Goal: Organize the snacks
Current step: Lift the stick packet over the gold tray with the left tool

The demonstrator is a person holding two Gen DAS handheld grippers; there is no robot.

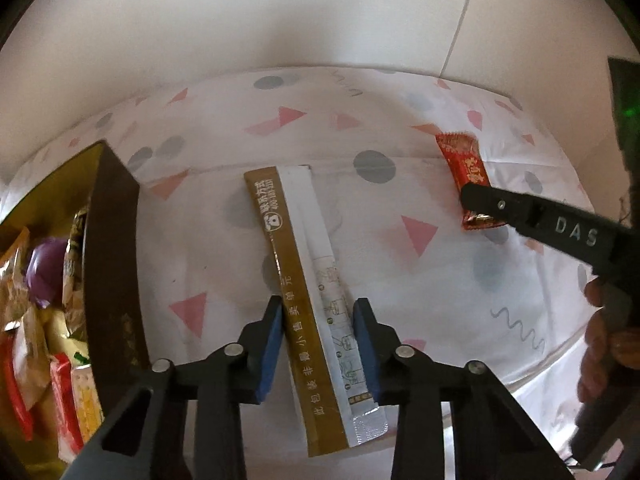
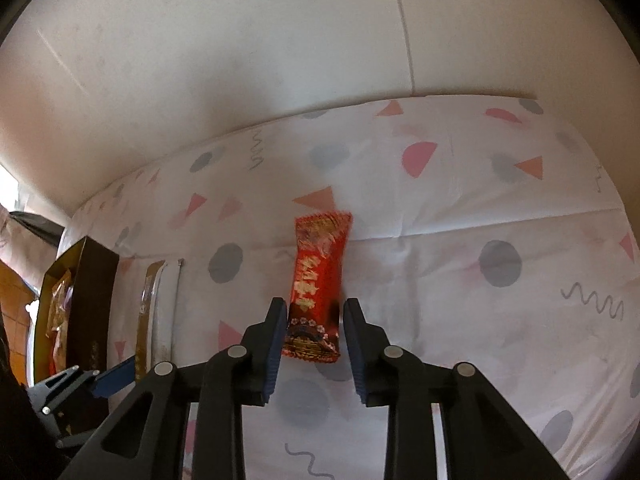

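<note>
At the far left a dark brown box (image 1: 116, 264) is seen standing on the patterned cloth (image 1: 420, 292), its gold-lined inside filled with assorted wrapped snacks (image 1: 44, 320); just right of it a long stick sachet (image 1: 308, 300), half gold-brown and half white with printed characters and small drawings, is laid flat on the cloth, its long axis running away from the left wrist camera and leaning slightly left at the far end; the near half is straddled by the left gripper (image 1: 320, 344), whose blue-padded fingers are spread apart beside the sachet's edges, nothing being grasped; further right a red foil snack bar (image 2: 316, 288) with gold lettering and crimped ends is laid lengthwise, pointing away toward the wall; its near end is flanked by the right gripper (image 2: 316, 344), fingers parted, not clenched on it.
</note>
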